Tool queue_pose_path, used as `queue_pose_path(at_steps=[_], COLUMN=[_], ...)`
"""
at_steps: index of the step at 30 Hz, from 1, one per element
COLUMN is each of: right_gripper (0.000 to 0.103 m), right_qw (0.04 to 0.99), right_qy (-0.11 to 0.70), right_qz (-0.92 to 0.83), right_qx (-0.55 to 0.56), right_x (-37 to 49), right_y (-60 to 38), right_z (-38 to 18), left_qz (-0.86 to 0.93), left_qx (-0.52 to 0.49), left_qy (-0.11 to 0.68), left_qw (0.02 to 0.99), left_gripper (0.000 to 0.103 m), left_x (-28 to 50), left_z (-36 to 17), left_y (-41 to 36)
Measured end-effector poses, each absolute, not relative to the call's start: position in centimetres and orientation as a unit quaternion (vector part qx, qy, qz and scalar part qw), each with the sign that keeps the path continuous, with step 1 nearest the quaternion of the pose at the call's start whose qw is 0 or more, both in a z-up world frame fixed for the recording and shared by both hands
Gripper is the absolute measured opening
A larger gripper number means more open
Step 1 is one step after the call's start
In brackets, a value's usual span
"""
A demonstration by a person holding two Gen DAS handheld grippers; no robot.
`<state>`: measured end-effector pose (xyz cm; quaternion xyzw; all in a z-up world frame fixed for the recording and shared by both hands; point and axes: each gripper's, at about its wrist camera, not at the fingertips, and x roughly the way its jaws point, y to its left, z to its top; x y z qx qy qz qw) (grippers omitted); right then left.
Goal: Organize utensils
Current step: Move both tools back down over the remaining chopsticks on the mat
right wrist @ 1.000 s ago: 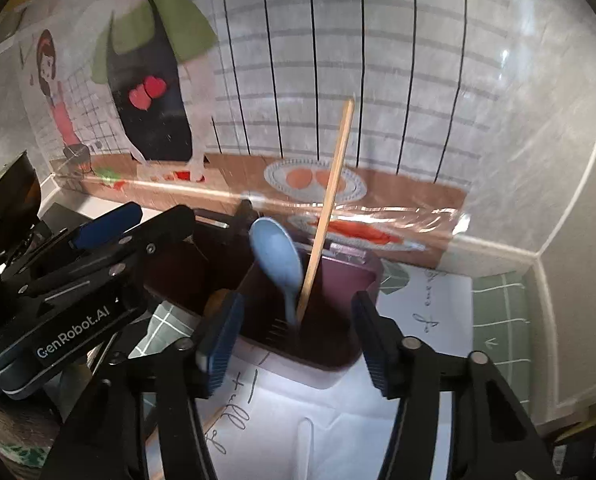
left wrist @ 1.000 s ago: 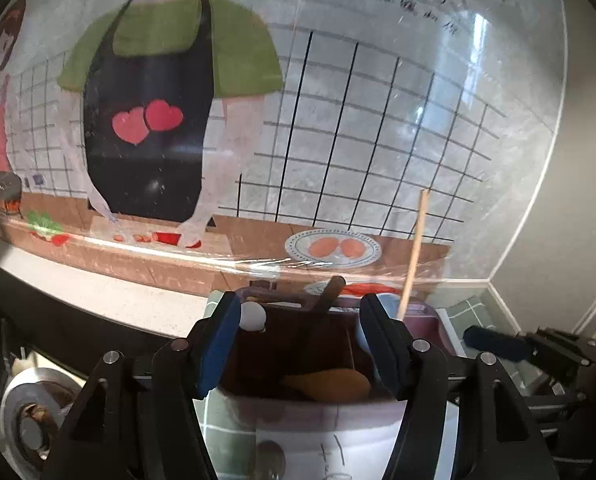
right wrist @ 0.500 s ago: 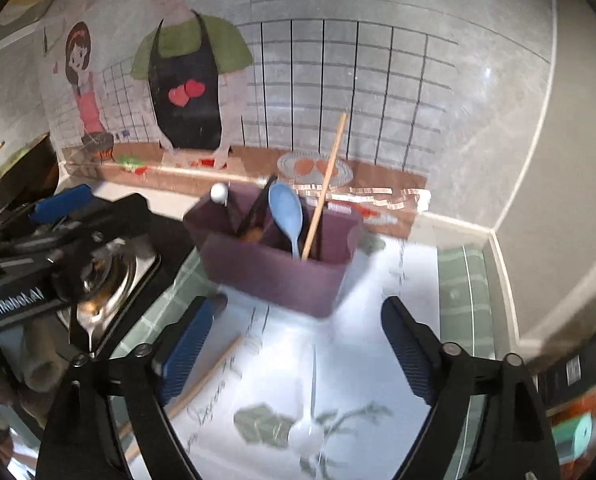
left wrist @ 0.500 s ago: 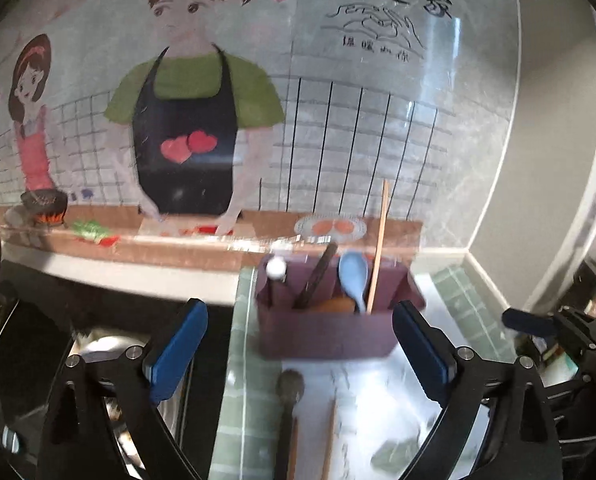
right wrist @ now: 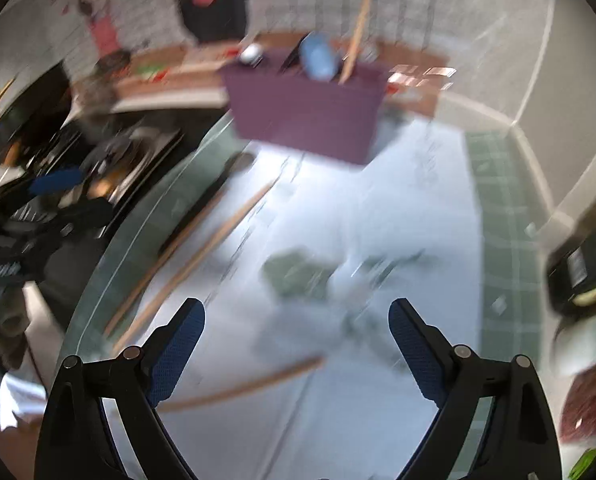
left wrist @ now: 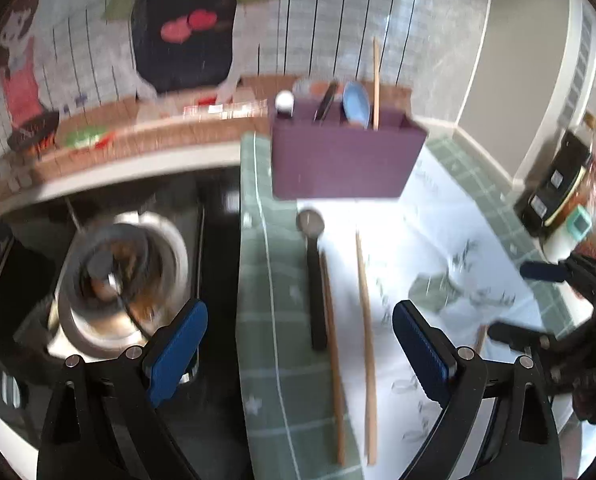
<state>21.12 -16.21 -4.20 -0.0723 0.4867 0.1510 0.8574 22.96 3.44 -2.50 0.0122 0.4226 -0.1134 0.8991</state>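
- Left wrist view: left gripper [left wrist: 299,346] spread wide, empty, before the purple utensil holder [left wrist: 343,160] (two chopsticks [left wrist: 363,300] lie nearer).
- Right gripper [right wrist: 296,344] likewise spread, empty.

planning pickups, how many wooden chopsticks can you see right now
4. One chopstick stands in the purple holder. Two lie side by side on the mat before it. A fourth lies crosswise nearer the right gripper. More may be hidden.

No writing can be read: the script on the white printed table mat [left wrist: 425,248] and the pale labels on the black packet [left wrist: 553,184] are too blurred.
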Motion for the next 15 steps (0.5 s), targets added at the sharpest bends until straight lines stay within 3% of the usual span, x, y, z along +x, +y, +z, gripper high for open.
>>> queue_pose_path(at_steps=[2,5,15], right_gripper=[0.088,0.071,0.071], right_qw=[0.838,0.81,0.796], right_qy=[0.514,0.558,0.593], right_qz=[0.161,0.169,0.115], right_qx=[-0.081,-0.064,0.02], right_x=[20.1,19.4,18.9], right_y=[-15.2,-14.6,-16.3], right_z=[-5.4,-6.8,-7.8], left_qz=[-0.114,-0.121,-0.164], left_qx=[0.003,-0.003,0.012], left_qy=[0.437,0.446,0.461], left_qw=[0.892,0.887,0.872], left_gripper=[0.094,0.094,0.094], left_x=[22.6,22.3,23.3], left_z=[-3.5,-4.2,-4.9], left_y=[3.6,3.5,1.5])
